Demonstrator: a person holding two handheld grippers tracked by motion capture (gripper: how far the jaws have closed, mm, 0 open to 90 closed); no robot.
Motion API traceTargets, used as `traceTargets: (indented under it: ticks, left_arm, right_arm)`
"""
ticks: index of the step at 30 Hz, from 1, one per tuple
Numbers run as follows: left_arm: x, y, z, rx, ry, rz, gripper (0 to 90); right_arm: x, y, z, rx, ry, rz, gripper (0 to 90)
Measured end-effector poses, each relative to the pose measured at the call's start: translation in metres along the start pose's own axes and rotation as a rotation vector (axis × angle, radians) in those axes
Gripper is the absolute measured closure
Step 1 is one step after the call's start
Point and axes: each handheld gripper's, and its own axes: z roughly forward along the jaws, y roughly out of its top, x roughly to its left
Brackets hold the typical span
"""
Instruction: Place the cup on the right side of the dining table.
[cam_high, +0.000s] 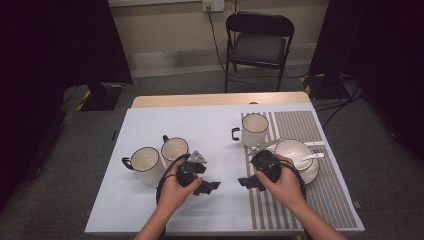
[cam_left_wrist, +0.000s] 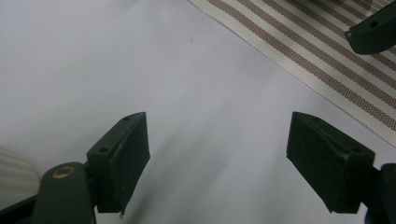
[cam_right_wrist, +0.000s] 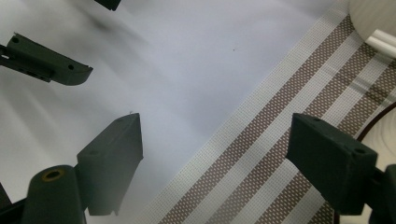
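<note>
- Nearest, two forearms come in from the bottom edge of the high view, cut off there, each hand wrapped round a black claw low over the bench (cam_high: 150, 120).
- Left claw (cam_high: 210, 187): its jaws stand well apart with nothing between them, hovering over bare pale bench top; the hand hides much of its body, and the grey three-cornered plate (cam_high: 197, 157) sits on top. In the left gripper view the same claw (cam_left_wrist: 217, 163) shows its two dark pads wide open over the plain surface.
- Right claw (cam_high: 248, 183): jaws likewise spread and holding nothing, its tips pointing towards the left claw, close to it but apart. In the right gripper view this claw (cam_right_wrist: 215, 168) straddles the edge where the striped placemat (cam_right_wrist: 280, 140) meets the bare top.
- Just left of the left hand stand two cream mugs: a near mug (cam_high: 146, 163) with its dark handle to the left, and a second mug (cam_high: 175, 148) right behind it; whether the two touch is hard to tell.
- Right of the right hand, on the striped placemat, a white bowl (cam_high: 294, 151) sits on a plate (cam_high: 312, 172), the hand covering the plate's near-left rim. A white spoon (cam_high: 312, 156) lies at the bowl's right side; another pale utensil behind it is too small to make out.
- Farther back, a third mug (cam_high: 254, 129) stands at the placemat's left edge, handle to the left.
- Beyond the bench, a black folding chair (cam_high: 258, 42) stands by the wall, with cables trailing across the floor.
</note>
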Motion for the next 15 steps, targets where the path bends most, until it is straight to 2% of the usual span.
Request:
traceTargets:
  ticks: [6, 15]
  left_arm:
    - [-0.001, -0.002, 0.000, 0.005, -0.012, 0.005, 21.1]
    - [0.000, -0.008, 0.001, 0.009, -0.013, -0.001, 21.2]
  right_arm:
    - [0.000, -0.004, 0.002, -0.008, 0.013, -0.008, 17.3]
    - [0.001, -0.013, 0.003, 0.011, 0.015, -0.010, 17.4]
